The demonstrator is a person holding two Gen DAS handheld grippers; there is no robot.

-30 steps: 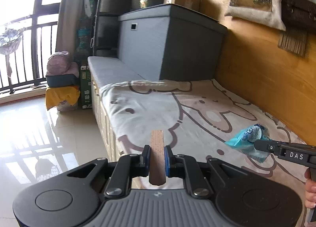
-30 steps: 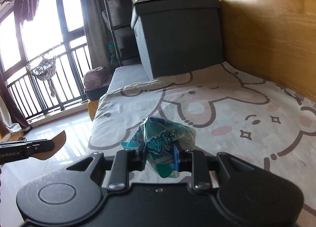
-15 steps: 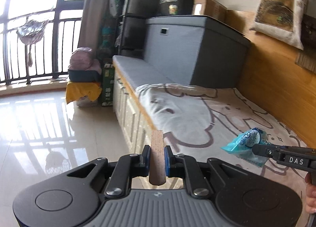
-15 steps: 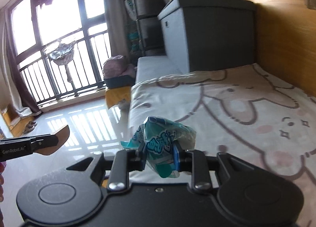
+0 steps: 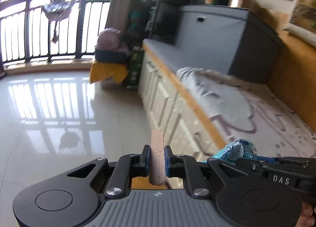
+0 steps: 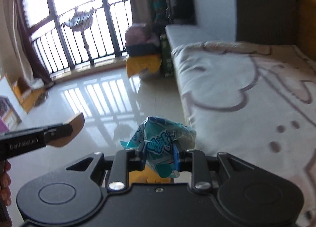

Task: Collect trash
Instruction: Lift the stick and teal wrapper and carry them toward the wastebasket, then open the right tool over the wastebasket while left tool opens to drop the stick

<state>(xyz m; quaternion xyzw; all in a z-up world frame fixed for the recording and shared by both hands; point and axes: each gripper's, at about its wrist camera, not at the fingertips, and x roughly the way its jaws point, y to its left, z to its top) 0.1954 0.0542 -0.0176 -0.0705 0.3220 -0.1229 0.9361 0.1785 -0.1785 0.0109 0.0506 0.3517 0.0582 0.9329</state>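
My left gripper (image 5: 156,155) is shut on a flat brown cardboard piece (image 5: 157,156) that sticks up edge-on between the pads. It also shows in the right wrist view (image 6: 73,128), held out over the floor. My right gripper (image 6: 160,153) is shut on a crumpled teal snack wrapper (image 6: 160,138). The wrapper also shows in the left wrist view (image 5: 236,151), at the bed's edge. Both grippers are held in the air beside the bed, over the shiny tiled floor.
The bed with a cartoon-print sheet (image 5: 246,108) runs along the right. A grey storage box (image 5: 223,35) stands at its far end. A pile with yellow cloth (image 5: 108,71) sits on the floor by the balcony railing (image 5: 39,35). A low wooden shelf (image 6: 25,92) is at the left.
Both grippers have swung left, away from over the bed towards the open floor, each keeping its piece of trash.
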